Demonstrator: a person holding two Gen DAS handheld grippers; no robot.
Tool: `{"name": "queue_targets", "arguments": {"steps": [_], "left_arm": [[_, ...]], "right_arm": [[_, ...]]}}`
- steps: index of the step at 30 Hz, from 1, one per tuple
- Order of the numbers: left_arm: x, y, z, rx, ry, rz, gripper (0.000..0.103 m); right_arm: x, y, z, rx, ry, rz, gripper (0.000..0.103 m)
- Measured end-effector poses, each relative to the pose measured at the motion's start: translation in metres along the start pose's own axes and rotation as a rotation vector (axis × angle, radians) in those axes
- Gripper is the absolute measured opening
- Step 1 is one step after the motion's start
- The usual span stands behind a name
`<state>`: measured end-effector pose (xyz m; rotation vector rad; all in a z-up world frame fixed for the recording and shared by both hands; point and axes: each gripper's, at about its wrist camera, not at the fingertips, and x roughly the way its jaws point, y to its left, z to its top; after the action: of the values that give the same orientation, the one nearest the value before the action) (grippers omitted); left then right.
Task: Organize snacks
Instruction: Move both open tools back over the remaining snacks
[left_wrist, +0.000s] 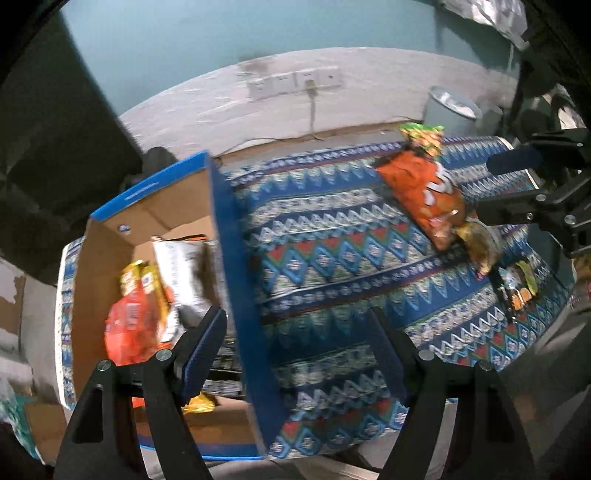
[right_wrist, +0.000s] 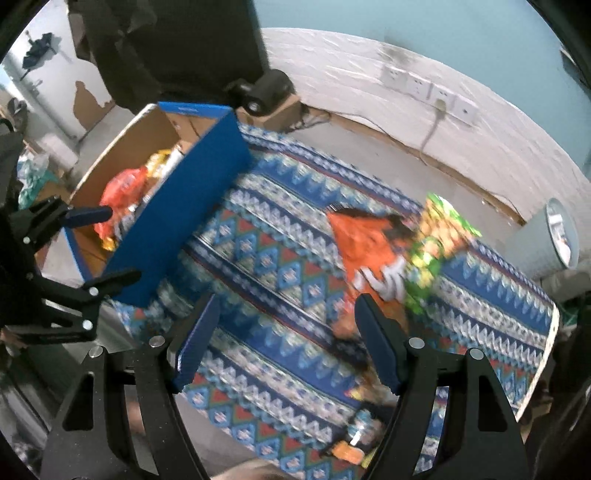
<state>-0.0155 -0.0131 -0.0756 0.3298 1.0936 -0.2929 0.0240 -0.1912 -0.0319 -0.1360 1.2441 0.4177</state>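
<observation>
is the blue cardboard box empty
No, the blue cardboard box already holds an orange-red snack bag and a white packet.

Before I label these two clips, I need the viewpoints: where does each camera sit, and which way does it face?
Left wrist: on the left gripper, tilted down at the box edge and patterned cloth; its own open fingers show, right gripper at far right.
Right wrist: on the right gripper, tilted down at the cloth; open fingers show, left gripper at left.
Shared: box, cloth, orange bag, wall sockets.
</observation>
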Motion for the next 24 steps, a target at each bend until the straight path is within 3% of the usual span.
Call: {"name": "queue_targets", "arguments": {"steps": [9,19,24], "left_arm": [[0.013,-0.063,0.007,0.093,0.057,-0.073,0.078],[0.033,-0.124,0.002,0.185,0.096,-0.140,0.078],[0.046,-0.142,0.000,0.225,0.115,-0.129,0.078]], "right_arm": [[-0.002,-0.053,-0.051,0.061,0.043,-0.010,0.076],[0.020,-0.080,-0.102,0.032,0.128,-0.016,0.076],[0.037,-0.080,-0.118,-0.009,0.178,0.007,0.077]]}}
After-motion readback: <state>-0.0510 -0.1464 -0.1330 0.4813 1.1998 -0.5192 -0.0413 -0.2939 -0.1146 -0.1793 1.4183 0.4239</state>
